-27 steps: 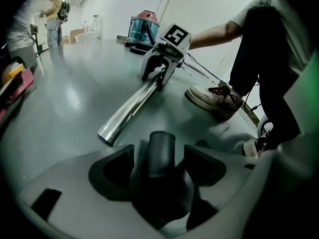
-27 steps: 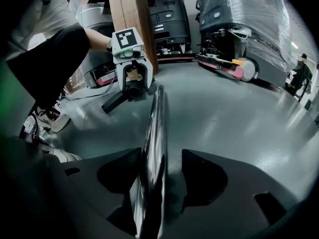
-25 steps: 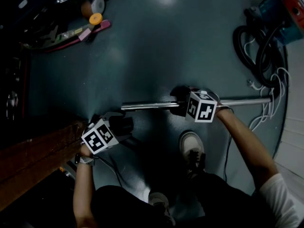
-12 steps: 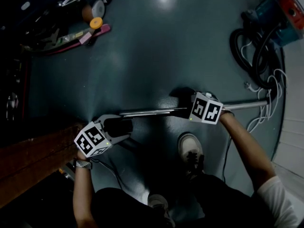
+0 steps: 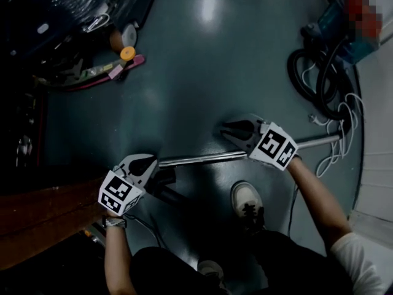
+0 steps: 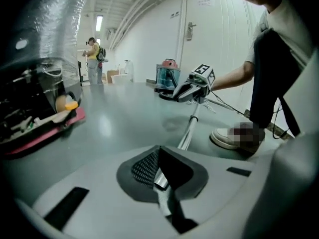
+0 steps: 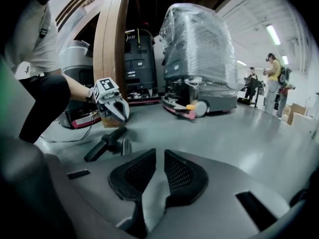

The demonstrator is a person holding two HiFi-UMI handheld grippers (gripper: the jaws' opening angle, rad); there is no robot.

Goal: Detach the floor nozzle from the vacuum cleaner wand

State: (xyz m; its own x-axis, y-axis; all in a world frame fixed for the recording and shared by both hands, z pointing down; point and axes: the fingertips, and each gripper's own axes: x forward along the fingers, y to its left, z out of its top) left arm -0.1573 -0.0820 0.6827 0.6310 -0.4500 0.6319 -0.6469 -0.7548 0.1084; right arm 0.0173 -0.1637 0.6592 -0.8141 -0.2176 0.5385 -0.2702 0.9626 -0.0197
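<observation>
Regrip before pulling
Left gripper [image 5: 149, 164] clenched empty, right gripper [image 5: 226, 129] jaws just closing on nothing above the wand [image 5: 202, 158]; clamp wand and nozzle [image 7: 105, 142], pull straight.

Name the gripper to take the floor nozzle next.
Left, probably: the left gripper hangs beside the floor nozzle; the right gripper is farther along the wand. Both jaws just closed further, empty; reopen first.

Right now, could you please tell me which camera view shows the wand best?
The head view: the wand lies side-on, nearly its whole length in sight. The left gripper view shows it foreshortened, running away from the camera. The right gripper view shows at most a short stub.
</observation>
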